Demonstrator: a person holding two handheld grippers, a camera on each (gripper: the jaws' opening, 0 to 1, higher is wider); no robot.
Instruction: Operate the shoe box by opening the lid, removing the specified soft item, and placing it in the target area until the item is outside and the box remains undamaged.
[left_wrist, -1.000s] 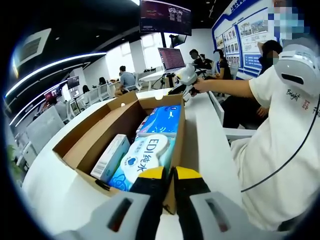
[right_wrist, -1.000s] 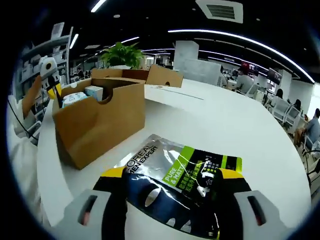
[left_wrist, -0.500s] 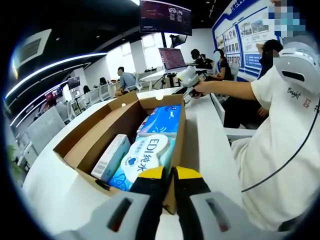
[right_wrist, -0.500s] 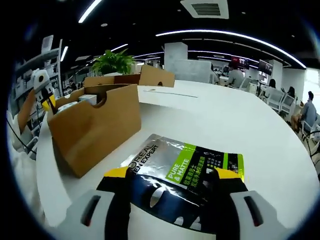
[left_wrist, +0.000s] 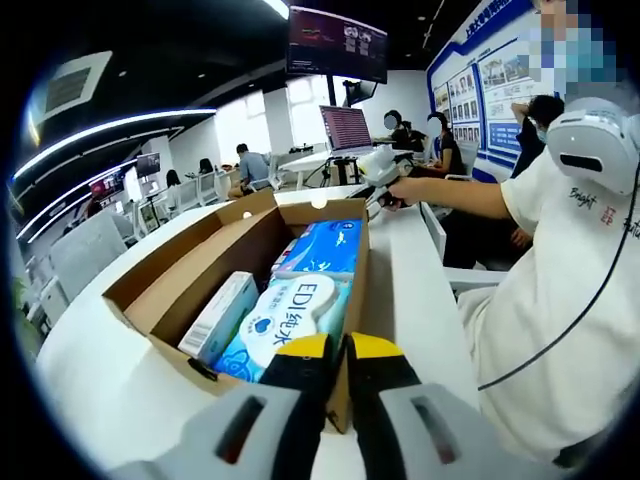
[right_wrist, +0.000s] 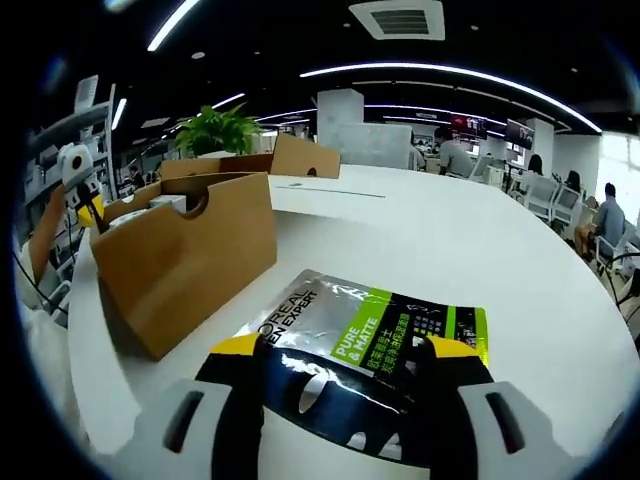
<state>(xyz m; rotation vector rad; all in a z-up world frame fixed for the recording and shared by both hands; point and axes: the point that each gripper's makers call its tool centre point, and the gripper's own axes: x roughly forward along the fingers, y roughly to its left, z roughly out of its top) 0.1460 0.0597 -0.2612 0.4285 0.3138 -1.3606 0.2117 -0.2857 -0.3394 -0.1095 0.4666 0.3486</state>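
In the left gripper view, the open cardboard shoe box is seen on the white table; a slim white carton is held at its left, a white-and-blue tissue pack beside it, and a blue pack behind. The left gripper is clenched, jaws together, at the box's near wall. In the right gripper view, the silver-and-green pouch is seen lying flat on the table, right of the box, its long axis running left to right. It is bracketed by the spread jaws of the right gripper; whether it is grasped cannot be told. A potted plant and office desks are seen behind.
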